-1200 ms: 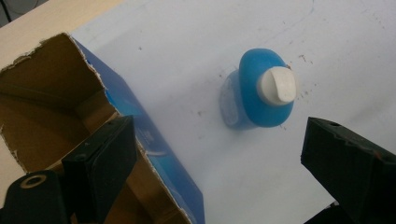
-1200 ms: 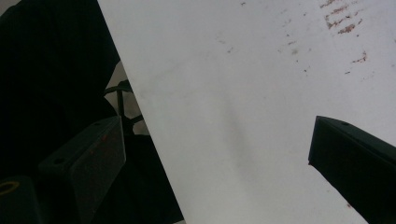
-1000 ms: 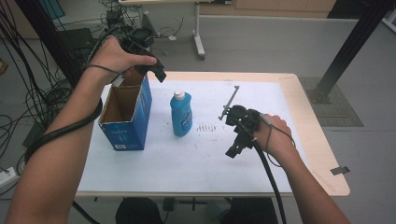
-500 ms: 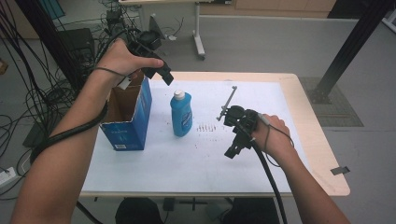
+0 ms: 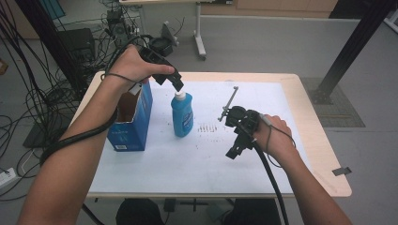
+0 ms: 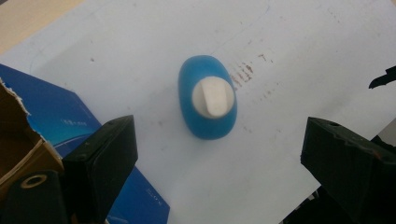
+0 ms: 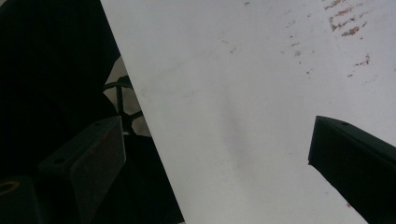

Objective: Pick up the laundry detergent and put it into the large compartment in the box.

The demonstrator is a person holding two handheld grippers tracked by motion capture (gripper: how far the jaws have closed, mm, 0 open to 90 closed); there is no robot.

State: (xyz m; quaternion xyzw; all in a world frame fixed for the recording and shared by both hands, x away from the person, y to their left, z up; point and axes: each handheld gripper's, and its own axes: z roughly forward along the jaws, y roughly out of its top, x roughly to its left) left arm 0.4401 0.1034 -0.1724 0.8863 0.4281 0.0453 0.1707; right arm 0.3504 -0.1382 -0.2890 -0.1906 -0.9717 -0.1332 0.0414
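Your left hand-held gripper [image 5: 177, 83] hangs wide open and empty right above the blue bottle [image 5: 181, 115], which stands upright on the counter [image 5: 263, 96] beside the open blue box [image 5: 133, 123]. Your right hand-held gripper [image 5: 233, 153], also open, holds nothing.

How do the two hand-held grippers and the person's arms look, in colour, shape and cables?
Both the left gripper and the right gripper are black, with two blocky, flat-faced jaws each. A thick black cable trails from the right one along the forearm; another loops around the left forearm. The forearms are bare, without sleeves.
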